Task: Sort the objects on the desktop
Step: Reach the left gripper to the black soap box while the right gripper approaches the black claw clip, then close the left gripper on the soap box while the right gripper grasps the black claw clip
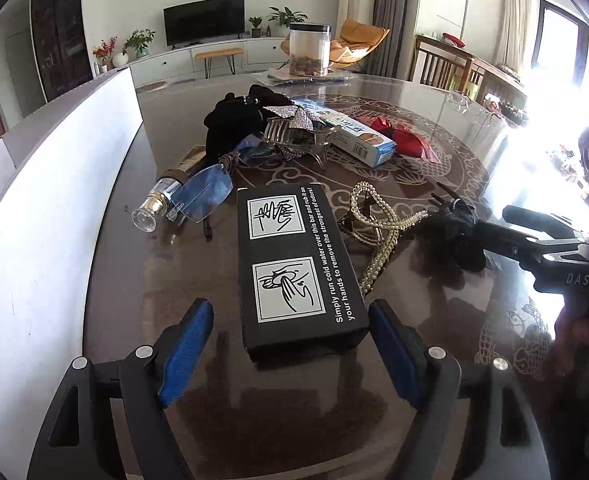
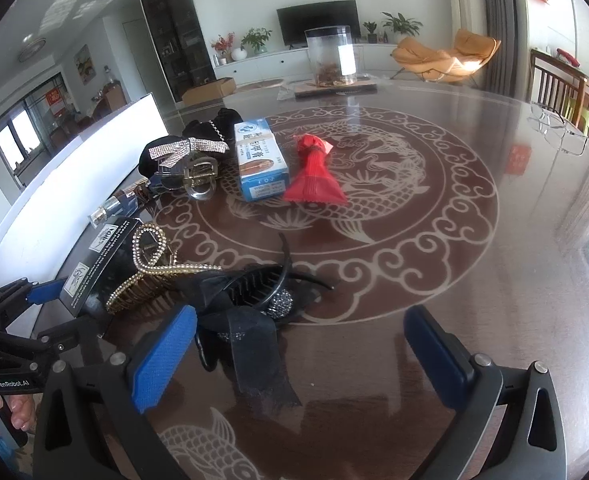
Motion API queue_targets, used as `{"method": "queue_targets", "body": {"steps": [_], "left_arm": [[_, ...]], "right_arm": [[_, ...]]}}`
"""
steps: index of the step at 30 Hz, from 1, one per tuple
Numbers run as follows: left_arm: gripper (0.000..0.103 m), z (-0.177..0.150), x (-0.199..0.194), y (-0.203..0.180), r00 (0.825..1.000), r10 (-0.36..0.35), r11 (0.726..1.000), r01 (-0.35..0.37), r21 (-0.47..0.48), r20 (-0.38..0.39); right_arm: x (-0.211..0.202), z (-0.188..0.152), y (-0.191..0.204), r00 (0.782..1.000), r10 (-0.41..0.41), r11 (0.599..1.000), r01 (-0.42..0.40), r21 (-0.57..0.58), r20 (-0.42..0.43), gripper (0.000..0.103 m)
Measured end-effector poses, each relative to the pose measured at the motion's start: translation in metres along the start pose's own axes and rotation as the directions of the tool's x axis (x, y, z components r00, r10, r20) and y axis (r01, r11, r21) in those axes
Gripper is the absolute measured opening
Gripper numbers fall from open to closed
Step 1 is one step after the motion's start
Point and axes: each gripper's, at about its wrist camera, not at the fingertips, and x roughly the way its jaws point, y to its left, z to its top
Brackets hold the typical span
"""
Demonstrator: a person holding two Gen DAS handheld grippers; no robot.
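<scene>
While black box [image 1: 298, 268] lies untouched — left hand-held gripper [image 1: 290, 354] apart, right hand-held gripper [image 2: 300, 354] apart.

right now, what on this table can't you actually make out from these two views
- Black box, right wrist view: far side hidden by the pearl hair clip leaning on it.
- Black hair clip, left wrist view: its shape is lost against the right claw.
- Items at the table's far right edge, left wrist view: washed out by window glare.
- Jar contents: too small in both views.

A television [image 2: 317, 22], potted plants [image 2: 256, 39] and an orange chair [image 2: 446, 58] line the room.
</scene>
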Motion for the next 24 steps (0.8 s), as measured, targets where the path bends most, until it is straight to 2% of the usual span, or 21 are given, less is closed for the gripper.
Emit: {"method": "queue_targets", "body": {"steps": [4, 7, 9, 12, 14, 15, 16, 20, 24], "left_arm": [[0.079, 0.015, 0.011, 0.005, 1.000, -0.009, 0.999, 0.009, -0.034, -0.018], [0.079, 0.023, 0.025, 0.011, 0.997, -0.032, 0.996, 0.027, -0.081, -0.067], [0.079, 0.027, 0.034, 0.015, 0.994, -0.054, 0.993, 0.043, -0.106, -0.097], [0.077, 0.032, 0.039, 0.013, 0.995, -0.011, 0.996, 0.001, -0.093, -0.103], [0.069, 0.033, 0.040, 0.015, 0.995, -0.007, 0.994, -0.005, -0.111, -0.100], [0.061, 0.033, 0.039, 0.016, 0.995, 0.000, 0.994, -0.011, -0.112, -0.097], [0.059, 0.033, 0.039, 0.017, 0.995, 0.012, 0.994, -0.022, -0.109, -0.095], [0.058, 0.024, 0.032, 0.026, 0.995, 0.021, 0.993, -0.033, -0.115, -0.102], [0.058, 0.006, 0.018, 0.028, 0.994, 0.045, 0.994, -0.055, -0.098, -0.101]], "right_arm": [[0.000, 0.000, 0.000, 1.000, -0.014, 1.000, 0.014, -0.002, 0.004, 0.103], [-0.002, -0.001, 0.001, 0.999, -0.030, 1.000, 0.030, -0.002, 0.010, 0.103], [-0.003, -0.004, -0.002, 1.000, -0.011, 1.000, 0.011, 0.011, 0.000, 0.103], [-0.004, -0.006, 0.002, 1.000, -0.012, 1.000, 0.012, -0.011, -0.010, 0.103], [-0.004, -0.008, 0.013, 1.000, -0.010, 0.998, 0.009, -0.064, -0.014, 0.103], [-0.004, -0.009, 0.018, 1.000, -0.008, 0.996, 0.006, -0.092, -0.018, 0.103], [-0.003, -0.010, 0.024, 1.000, -0.006, 0.993, 0.002, -0.118, -0.027, 0.103], [0.013, -0.010, 0.040, 0.995, -0.057, 0.981, 0.040, -0.189, -0.080, 0.103], [0.030, -0.003, 0.041, 0.990, -0.058, 0.983, 0.033, -0.182, -0.132, 0.103]]}}
